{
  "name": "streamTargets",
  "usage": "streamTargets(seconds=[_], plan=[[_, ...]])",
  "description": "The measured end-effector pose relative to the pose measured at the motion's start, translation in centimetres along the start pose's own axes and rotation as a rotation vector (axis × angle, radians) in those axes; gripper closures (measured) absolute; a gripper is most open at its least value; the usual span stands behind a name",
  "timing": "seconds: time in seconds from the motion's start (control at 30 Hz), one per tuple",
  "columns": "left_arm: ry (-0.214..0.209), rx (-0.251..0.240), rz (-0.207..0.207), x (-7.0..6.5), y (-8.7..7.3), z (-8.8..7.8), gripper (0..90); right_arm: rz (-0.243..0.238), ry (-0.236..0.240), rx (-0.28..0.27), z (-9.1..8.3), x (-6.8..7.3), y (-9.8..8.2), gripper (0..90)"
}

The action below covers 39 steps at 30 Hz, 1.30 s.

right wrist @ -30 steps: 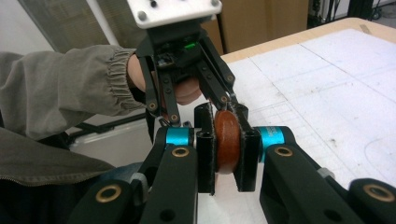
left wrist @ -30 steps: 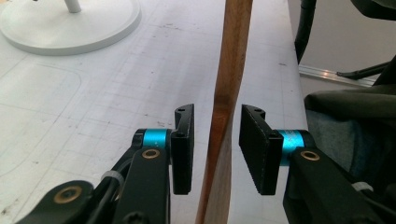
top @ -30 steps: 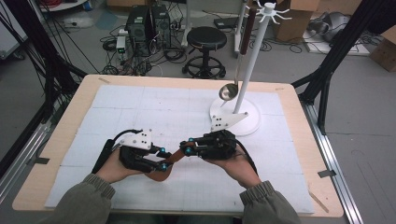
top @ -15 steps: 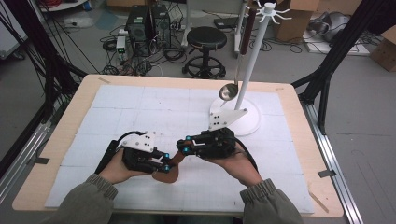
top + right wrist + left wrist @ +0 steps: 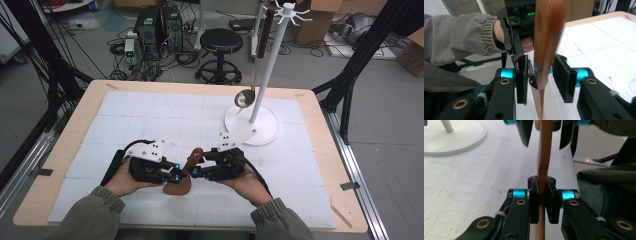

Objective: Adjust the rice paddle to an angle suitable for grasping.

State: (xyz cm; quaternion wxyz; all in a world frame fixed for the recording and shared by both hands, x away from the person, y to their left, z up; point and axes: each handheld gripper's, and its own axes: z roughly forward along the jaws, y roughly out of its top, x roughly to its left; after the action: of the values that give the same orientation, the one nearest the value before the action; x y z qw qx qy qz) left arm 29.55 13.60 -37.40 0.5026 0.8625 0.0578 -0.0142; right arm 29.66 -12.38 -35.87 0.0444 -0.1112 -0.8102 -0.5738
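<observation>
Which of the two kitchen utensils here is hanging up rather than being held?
The metal ladle, which hangs from the white rack at the back. The brown wooden spatula is down between the hands, clamped in the left gripper.

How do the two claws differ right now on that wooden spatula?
The left claw is shut, its pads pressed flat on the wooden spatula; the right claw has just been opening, with gaps showing between its pads and the wood. In the high view, the left claw comes at the spatula from the left, the right claw from the right. Both have the spatula between their jaws.
</observation>
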Motion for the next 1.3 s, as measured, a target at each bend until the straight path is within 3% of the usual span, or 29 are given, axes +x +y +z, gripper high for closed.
streamTargets(seconds=[0.17, 0.37, 0.43, 0.8, 1.1, 1.23, 1.3], plan=[[0.002, -0.018, -0.005, 0.04, 0.05, -0.09, 83.4, -0.005, 0.010, -0.018, 0.28, -0.08, -0.50, 77.9], [-0.021, -0.003, -0.015, 0.07, -0.04, 0.03, 80.7, -0.023, 0.012, -0.030, 0.37, 0.09, -0.42, 81.9], [-0.026, 0.026, -0.023, 0.13, -0.17, 0.13, 76.6, -0.026, 0.016, -0.033, 0.33, 0.12, -0.40, 82.2], [-0.027, 0.025, 0.003, 0.06, -0.32, 0.14, 83.3, -0.039, 0.012, -0.046, 0.08, 0.28, -0.44, 81.2], [-0.031, 0.024, 0.012, 0.03, -0.29, 0.23, 83.5, -0.066, 0.005, -0.027, 0.73, 0.38, -0.63, 80.4], [-0.028, 0.026, 0.008, -0.12, -0.26, 0.06, 81.1, -0.083, 0.008, -0.029, 0.77, 0.52, -0.56, 82.5], [-0.022, 0.021, 0.008, -0.17, -0.27, -0.08, 75.0, -0.067, 0.013, -0.039, 0.57, 0.47, -0.53, 82.6]])
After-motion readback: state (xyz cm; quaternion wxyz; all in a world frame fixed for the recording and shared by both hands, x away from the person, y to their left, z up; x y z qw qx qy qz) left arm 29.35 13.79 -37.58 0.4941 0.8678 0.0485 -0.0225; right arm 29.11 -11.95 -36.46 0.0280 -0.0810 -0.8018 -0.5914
